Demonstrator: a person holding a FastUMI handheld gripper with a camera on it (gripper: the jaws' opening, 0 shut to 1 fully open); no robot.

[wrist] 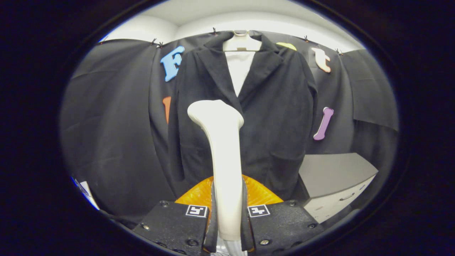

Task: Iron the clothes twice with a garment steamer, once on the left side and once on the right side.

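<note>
Light falls evenly from above, off a bright pale ceiling (227,16). The white steamer (224,149) held in the gripper (227,220) glows almost washed out, while the black jacket (270,117) swallows detail. Shadows are soft. Straight lines bow strongly toward the rim, and the gripper's near parts look slightly soft.

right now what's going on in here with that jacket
A hand-held gripper is shut on the handle of a white garment steamer, both fingers pressing its sides. The steamer head points up at a dark jacket that hangs on a hanger against the booth's black cloth wall. The head sits in front of the jacket's middle, near the lapels. A grey drawer cabinet stands beside the jacket's lower part.
</note>
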